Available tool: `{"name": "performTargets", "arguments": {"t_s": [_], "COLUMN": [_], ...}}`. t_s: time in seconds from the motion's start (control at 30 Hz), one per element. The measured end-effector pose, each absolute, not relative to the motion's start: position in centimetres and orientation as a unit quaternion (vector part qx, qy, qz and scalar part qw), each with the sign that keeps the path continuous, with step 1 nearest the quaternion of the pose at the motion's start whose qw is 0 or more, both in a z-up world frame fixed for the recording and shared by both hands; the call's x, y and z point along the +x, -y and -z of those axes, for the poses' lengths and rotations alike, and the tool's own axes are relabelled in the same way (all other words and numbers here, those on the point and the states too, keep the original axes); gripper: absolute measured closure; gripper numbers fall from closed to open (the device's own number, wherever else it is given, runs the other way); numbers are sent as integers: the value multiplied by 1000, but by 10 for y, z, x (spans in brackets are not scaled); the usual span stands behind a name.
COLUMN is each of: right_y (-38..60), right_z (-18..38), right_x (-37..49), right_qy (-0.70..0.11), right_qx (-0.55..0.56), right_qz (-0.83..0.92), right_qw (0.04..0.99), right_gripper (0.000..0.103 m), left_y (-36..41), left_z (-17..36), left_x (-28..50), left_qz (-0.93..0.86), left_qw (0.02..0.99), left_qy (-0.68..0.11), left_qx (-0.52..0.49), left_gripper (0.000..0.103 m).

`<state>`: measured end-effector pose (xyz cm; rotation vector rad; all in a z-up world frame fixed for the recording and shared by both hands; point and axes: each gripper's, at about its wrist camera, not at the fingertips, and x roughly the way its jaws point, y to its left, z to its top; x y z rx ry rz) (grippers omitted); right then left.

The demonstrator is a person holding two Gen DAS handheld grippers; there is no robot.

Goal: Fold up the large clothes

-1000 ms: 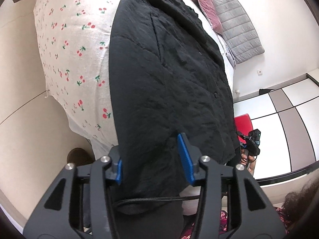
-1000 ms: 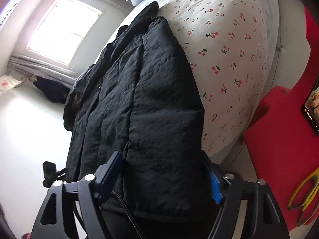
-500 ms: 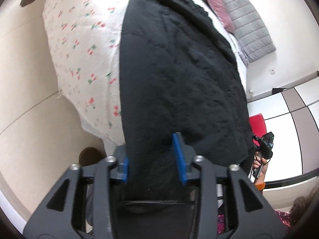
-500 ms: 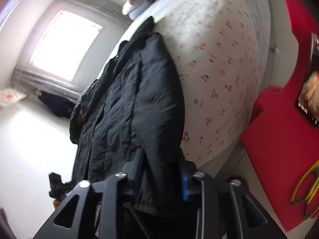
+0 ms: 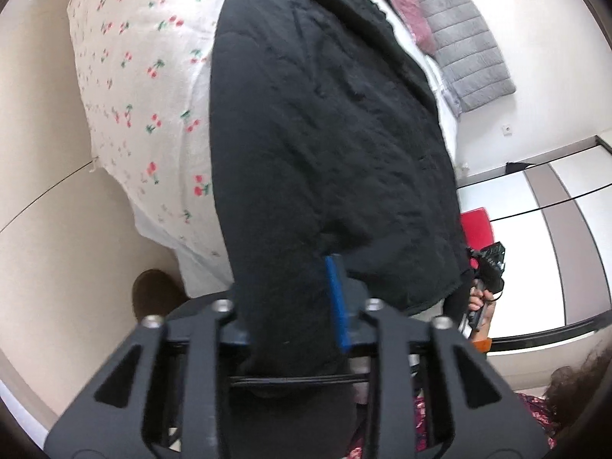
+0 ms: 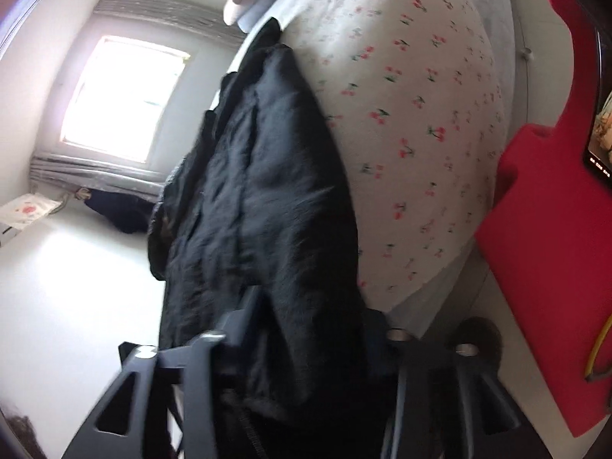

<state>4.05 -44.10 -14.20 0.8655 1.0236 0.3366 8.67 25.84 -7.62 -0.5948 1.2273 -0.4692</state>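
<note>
Jacket: black jacket flat on cherry-print bedsheet.
L gripper: jaws just closed, pinching hem.
R gripper: jaws just closed, pinching hem too.

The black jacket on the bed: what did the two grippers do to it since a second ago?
Both closed on its near hem. The left hand-held gripper narrowed its jaws and now pinches the black jacket. The right hand-held gripper closed from a wide gap, bunching the cloth between its fingers. The jacket stayed spread on the cherry-print bedsheet, and the red chair stayed beside the bed.
</note>
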Motion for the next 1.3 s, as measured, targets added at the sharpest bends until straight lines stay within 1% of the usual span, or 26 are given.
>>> {"name": "performTargets", "arguments": {"t_s": [0.03, 0.07, 0.17, 0.33, 0.53, 0.67, 0.87, 1.03, 1.3], "right_y": [440, 439, 433, 415, 380, 355, 340, 344, 355], "right_z": [135, 129, 104, 53, 2, -17, -42, -56, -62], "right_x": [39, 38, 33, 36, 60, 88, 129, 160, 204], "right_qy": [-466, -461, -439, -390, -323, -298, -288, -278, -260], "right_qx": [390, 385, 361, 332, 310, 301, 286, 283, 302], "right_qz": [-151, -149, -142, -159, -191, -204, -197, -173, -151], "right_qw": [779, 786, 810, 844, 874, 883, 892, 902, 904], "right_gripper": [80, 86, 93, 95, 95, 95, 95, 95, 95], "left_y": [-259, -259, -256, -243, -231, -226, -224, -224, -222], "left_z": [72, 64, 43, 0, -35, -55, -77, -81, -83], "left_x": [86, 84, 81, 87, 117, 144, 189, 220, 263], "left_qz": [212, 207, 205, 223, 231, 216, 183, 159, 125], "left_qw": [757, 767, 792, 827, 844, 852, 859, 860, 861], "left_qy": [-555, -544, -509, -446, -404, -393, -386, -390, -400], "left_qx": [-272, -270, -269, -258, -266, -271, -281, -289, -288], "left_gripper": [84, 88, 91, 92, 93, 93, 93, 93, 93]}}
